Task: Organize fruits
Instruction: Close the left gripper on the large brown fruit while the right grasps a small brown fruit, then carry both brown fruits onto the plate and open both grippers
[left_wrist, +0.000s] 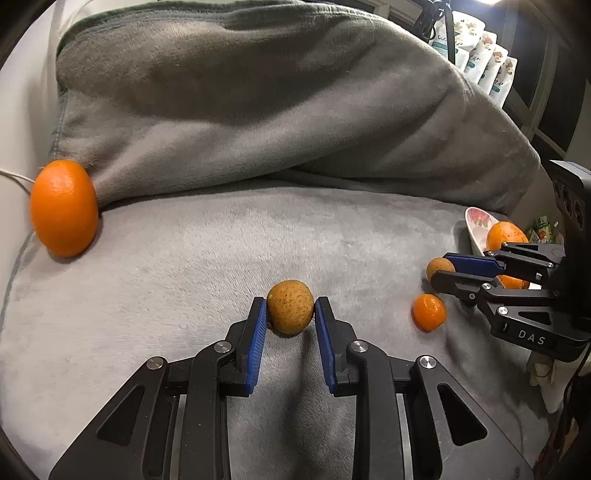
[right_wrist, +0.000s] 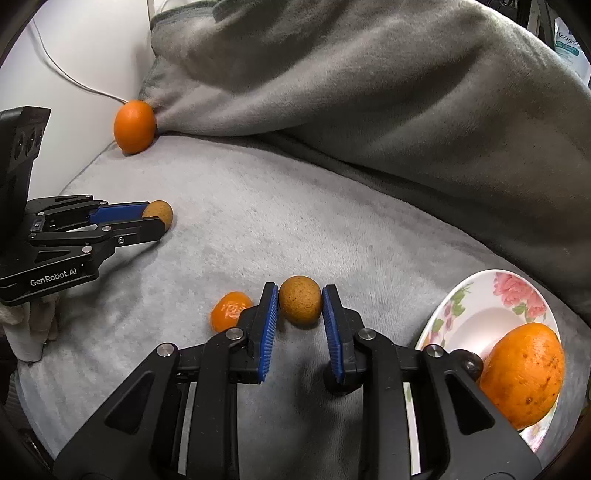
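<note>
the left gripper (left_wrist: 290, 310) is clenched on a brown speckled fruit (left_wrist: 290, 311), its blue pads (left_wrist: 258, 332) pressing both sides while the fruit rests on the grey blanket (left_wrist: 221, 258). the right gripper (right_wrist: 300, 301) grasps a second brown fruit (right_wrist: 300, 300) the same way. just left of the right gripper's left finger lies a small tangerine (right_wrist: 229, 310). to the right of its fingers a floral plate (right_wrist: 480, 295) holds a large orange (right_wrist: 522, 373). far ahead and left of both grippers' fingers, a bright orange (left_wrist: 63, 207) sits against the blanket fold.
</note>
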